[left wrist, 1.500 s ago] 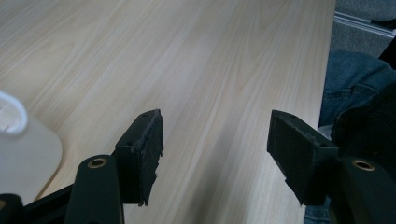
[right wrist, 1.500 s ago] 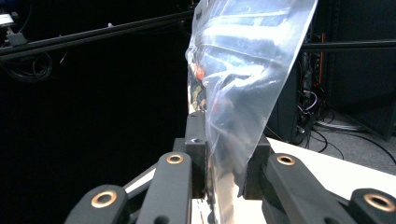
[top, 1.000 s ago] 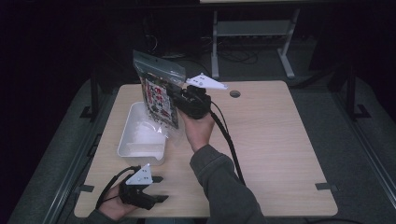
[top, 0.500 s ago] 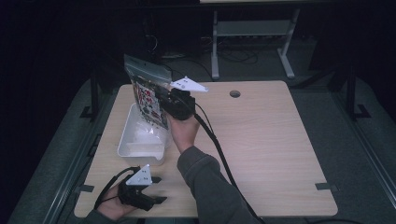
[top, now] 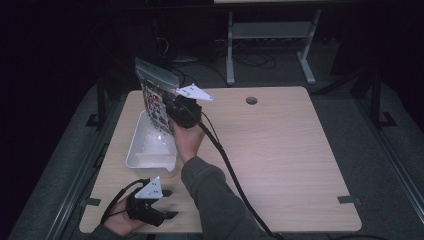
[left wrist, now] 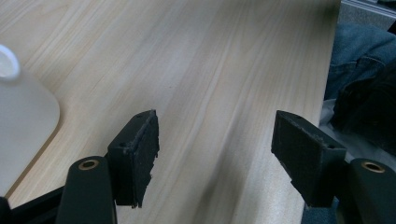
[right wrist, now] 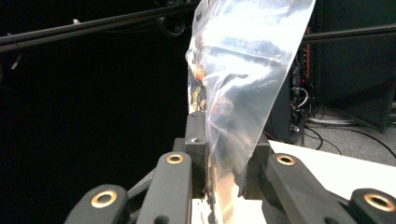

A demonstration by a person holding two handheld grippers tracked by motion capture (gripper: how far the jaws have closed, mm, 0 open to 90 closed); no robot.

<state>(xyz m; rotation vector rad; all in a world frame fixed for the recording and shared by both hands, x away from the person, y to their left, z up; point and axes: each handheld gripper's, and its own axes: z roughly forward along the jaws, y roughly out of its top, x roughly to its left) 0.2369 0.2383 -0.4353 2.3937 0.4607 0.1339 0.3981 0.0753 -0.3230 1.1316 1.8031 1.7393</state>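
Both right gripper (right wrist: 224,184) fingers (right wrist: 198,140) pinch plastic bag (right wrist: 238,84), seemingly over tray (top: 150,150) | left gripper (left wrist: 215,154) fingers spread, holding nothing

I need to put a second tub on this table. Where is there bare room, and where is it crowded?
The right half of the table is bare, from the cable hole down to the near edge. The left is crowded: the white tub, the right gripper holding the plastic bag above it, the left gripper nearby.

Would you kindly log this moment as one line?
right gripper: shut on plastic bag | bag above white tray | left gripper: open, idle
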